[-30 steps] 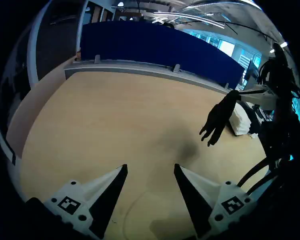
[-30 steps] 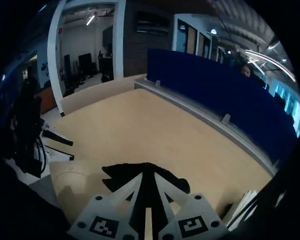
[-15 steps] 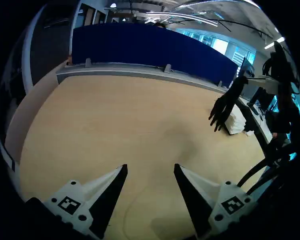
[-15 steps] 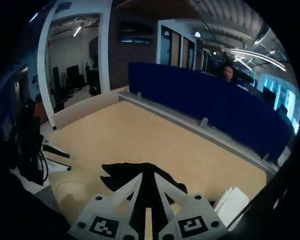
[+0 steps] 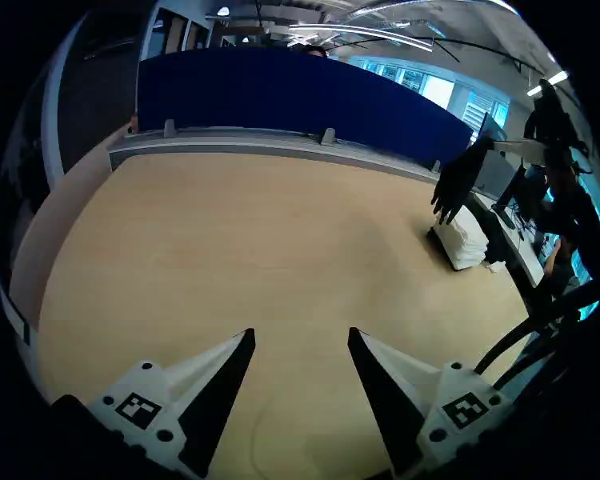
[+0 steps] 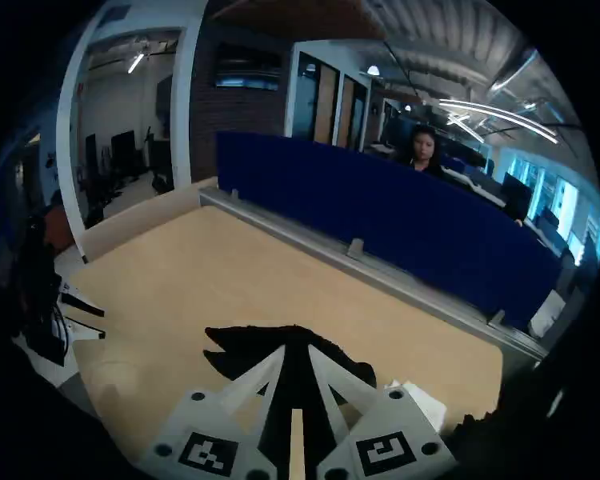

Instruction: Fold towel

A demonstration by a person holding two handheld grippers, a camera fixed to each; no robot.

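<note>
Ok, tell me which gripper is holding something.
The right gripper, shut on a black cloth; the left gripper is open and holds nothing.

No legible text, square markers [image 5: 137, 409] on left hand-held gripper [image 5: 300, 330], apparently coded patterns

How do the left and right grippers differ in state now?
The left gripper has its white fingers wide apart; the right gripper has them closed. The left gripper holds nothing; the right gripper clamps a black cloth towel. Both are over the light wooden table.
</note>
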